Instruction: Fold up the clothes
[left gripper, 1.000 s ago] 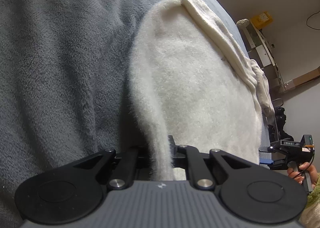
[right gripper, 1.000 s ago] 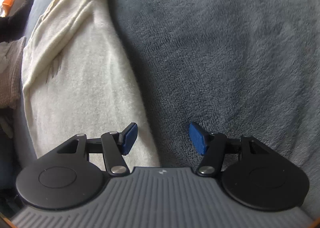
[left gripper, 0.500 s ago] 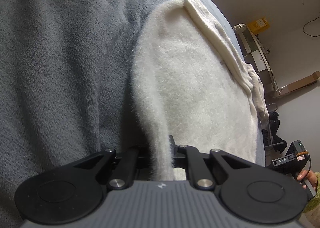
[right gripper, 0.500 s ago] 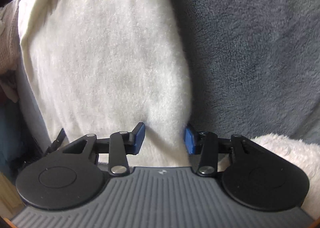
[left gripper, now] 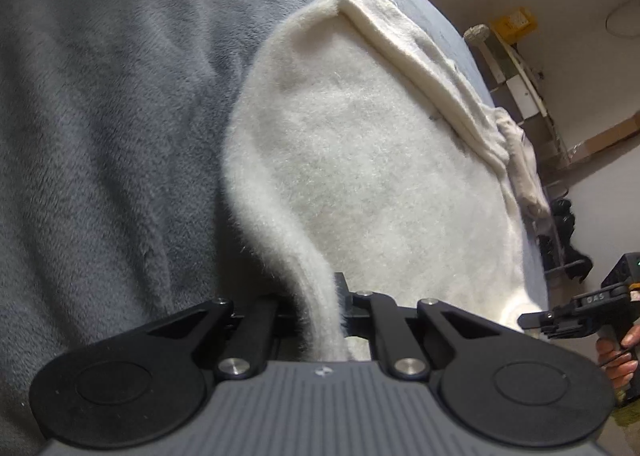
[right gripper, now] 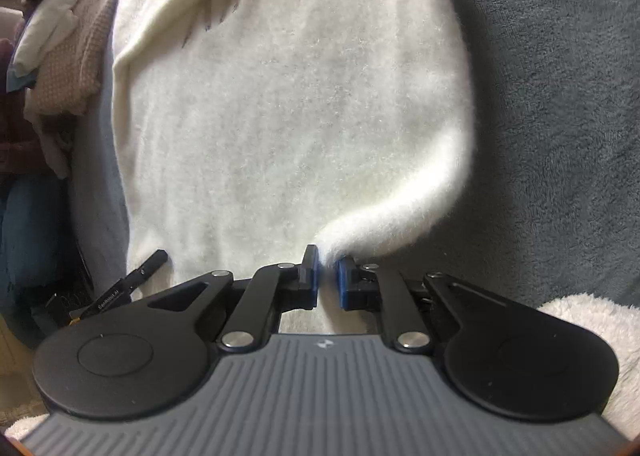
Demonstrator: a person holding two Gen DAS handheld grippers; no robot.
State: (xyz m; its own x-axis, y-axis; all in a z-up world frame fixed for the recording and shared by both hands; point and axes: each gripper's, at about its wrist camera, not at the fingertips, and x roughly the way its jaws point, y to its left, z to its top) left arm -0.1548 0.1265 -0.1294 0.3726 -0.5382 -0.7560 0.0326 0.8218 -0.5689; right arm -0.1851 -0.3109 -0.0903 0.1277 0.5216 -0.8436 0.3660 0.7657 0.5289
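Observation:
A fluffy white sweater lies spread on a grey fleece blanket. My left gripper is shut on the sweater's near edge, and the fabric rises in a ridge between its fingers. In the right wrist view the same white sweater fills the middle. My right gripper is shut on a pinched corner of it, held between the blue pads. The right gripper's body shows at the far right of the left view, held by a hand. A folded cream sleeve runs along the sweater's far side.
A pile of other clothes sits at the left of the right wrist view. A second fluffy white item lies at the lower right. Beyond the bed stand a shelf and a cardboard box by the wall.
My right gripper moved from the grey blanket onto the sweater's corner and shut on it. My left gripper kept its hold on the edge.

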